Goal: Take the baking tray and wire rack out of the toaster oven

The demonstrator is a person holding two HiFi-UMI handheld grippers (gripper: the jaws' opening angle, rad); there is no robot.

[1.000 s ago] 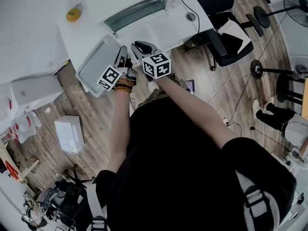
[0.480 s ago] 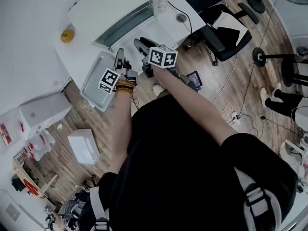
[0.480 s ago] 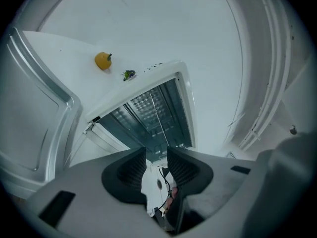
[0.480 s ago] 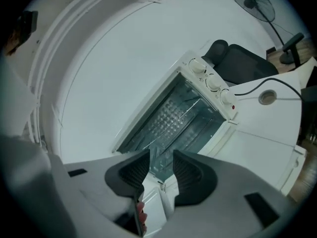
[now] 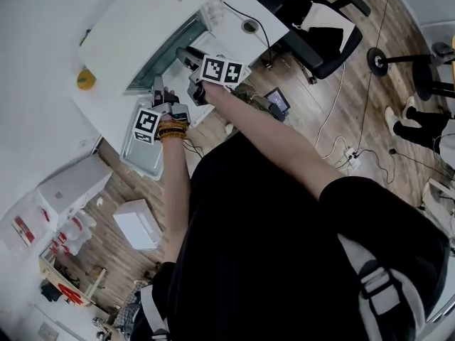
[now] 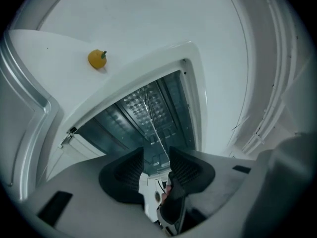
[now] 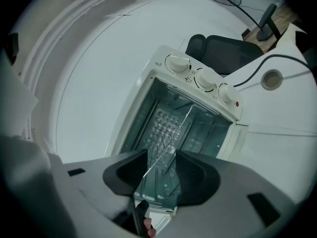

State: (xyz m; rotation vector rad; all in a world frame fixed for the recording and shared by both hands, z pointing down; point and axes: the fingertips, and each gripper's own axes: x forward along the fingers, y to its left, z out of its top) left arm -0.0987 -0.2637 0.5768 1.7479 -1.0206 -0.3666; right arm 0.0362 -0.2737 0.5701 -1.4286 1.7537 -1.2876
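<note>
White worktop (image 5: 106, 109) carries a boxy white toaster oven (image 7: 198, 76), front open, mouth facing both grippers. The silver rectangular metal baking tray (image 5: 148, 163) is already out. It lies flat, open side up, on the worktop near its front edge, left of the oven in the head view. Its long axis runs roughly up-down there, and the left arm partly covers it. The thin metal wire rack (image 7: 168, 133) is not out yet, inside the cavity. It looks flat on its rails, long axis across the mouth, front bar toward the grippers.

Change: a second ago both grippers were at the tray; now they are at the oven mouth. The jaws of the left hand-held gripper (image 6: 156, 152) and right hand-held gripper (image 7: 162, 155) are opening, with nothing between them. Reads as tray done, rack next.

Small yellow round object (image 6: 97, 59) sits on the worktop, well apart.
</note>
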